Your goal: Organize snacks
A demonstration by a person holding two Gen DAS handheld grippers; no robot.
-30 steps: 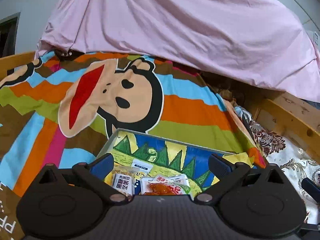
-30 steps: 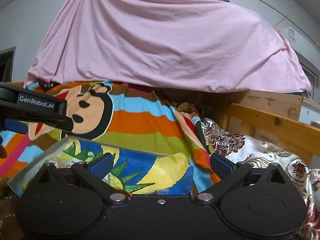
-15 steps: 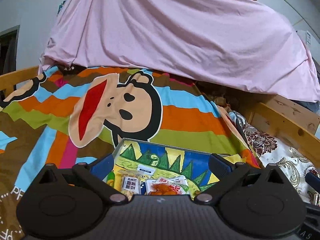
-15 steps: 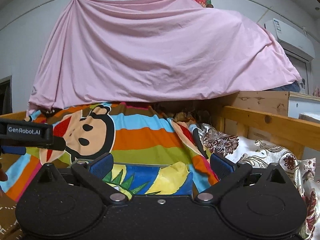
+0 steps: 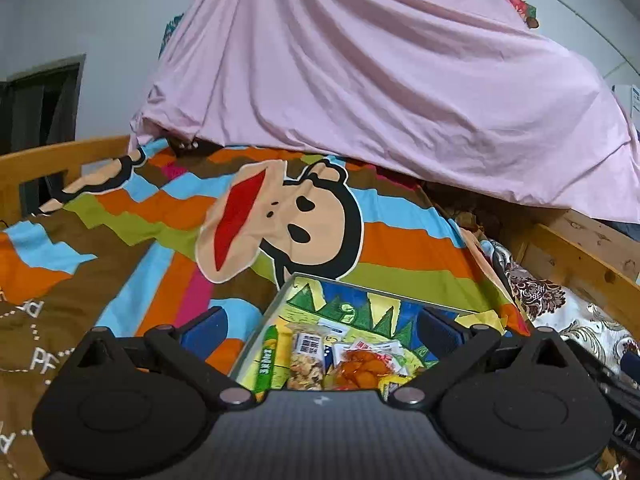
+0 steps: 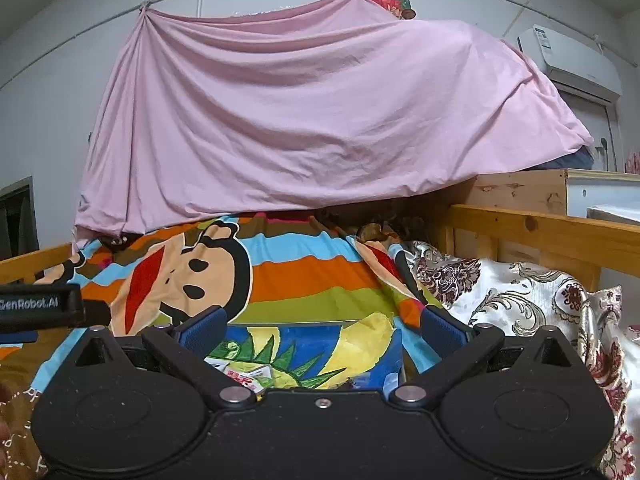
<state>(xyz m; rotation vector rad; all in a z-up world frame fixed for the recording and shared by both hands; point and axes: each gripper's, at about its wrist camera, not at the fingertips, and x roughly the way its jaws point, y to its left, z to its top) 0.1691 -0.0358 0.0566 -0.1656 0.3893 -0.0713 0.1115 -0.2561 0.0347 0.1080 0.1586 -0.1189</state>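
In the left wrist view, the left gripper [image 5: 320,326] is seen spread wide and empty, with the snack packets [image 5: 332,362] lying directly ahead and below, inside the illustrated box [image 5: 360,300]; their long axes run away from the camera.

In the right wrist view, the right gripper [image 6: 320,326] is likewise held wide and empty; only one packet [image 6: 248,378] is glimpsed, so the left is judged nearer.

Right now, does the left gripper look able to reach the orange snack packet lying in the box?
Probably yes. The left gripper is open and the orange snack packet lies uncovered in the open box, just ahead between its fingers, with nothing visible in the way.
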